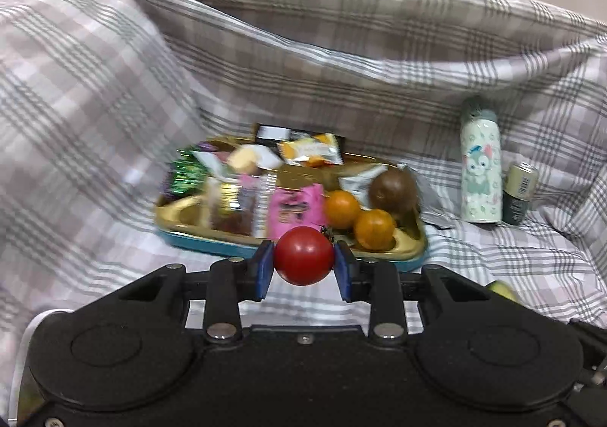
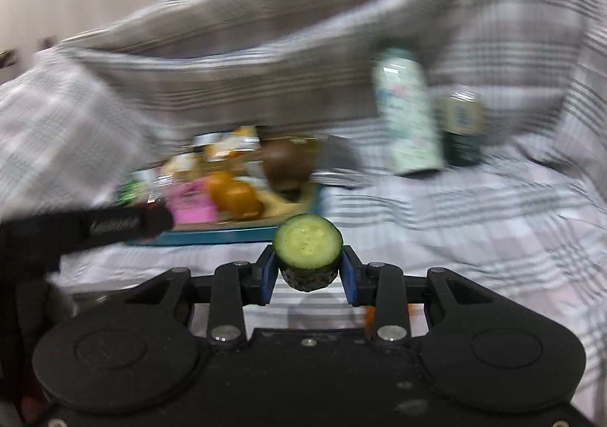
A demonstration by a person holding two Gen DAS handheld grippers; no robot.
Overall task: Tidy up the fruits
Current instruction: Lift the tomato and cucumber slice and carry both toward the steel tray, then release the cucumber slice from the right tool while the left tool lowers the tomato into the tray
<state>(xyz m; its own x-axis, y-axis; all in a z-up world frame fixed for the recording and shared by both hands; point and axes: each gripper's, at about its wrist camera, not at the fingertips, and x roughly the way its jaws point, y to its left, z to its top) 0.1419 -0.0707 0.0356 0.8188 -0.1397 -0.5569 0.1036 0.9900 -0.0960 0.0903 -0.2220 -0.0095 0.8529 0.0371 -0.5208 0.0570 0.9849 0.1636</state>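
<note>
My left gripper (image 1: 303, 260) is shut on a red tomato (image 1: 303, 255), held above the plaid bedsheet just in front of a gold tray with a blue rim (image 1: 212, 241). On the tray's right end lie two oranges (image 1: 341, 208) (image 1: 374, 229) and a brown kiwi (image 1: 393, 190). My right gripper (image 2: 308, 263) is shut on a cucumber chunk (image 2: 308, 241) with its cut face up. In that blurred view the tray (image 2: 227, 235), the oranges (image 2: 235, 195) and the kiwi (image 2: 284, 163) lie ahead to the left.
Snack packets (image 1: 242, 195) fill the tray's left and back. A patterned white bottle (image 1: 480, 165) and a small dark can (image 1: 519, 193) stand right of the tray. A rumpled plaid duvet (image 1: 303, 28) rises behind. The other gripper's black body (image 2: 95, 227) enters from the left.
</note>
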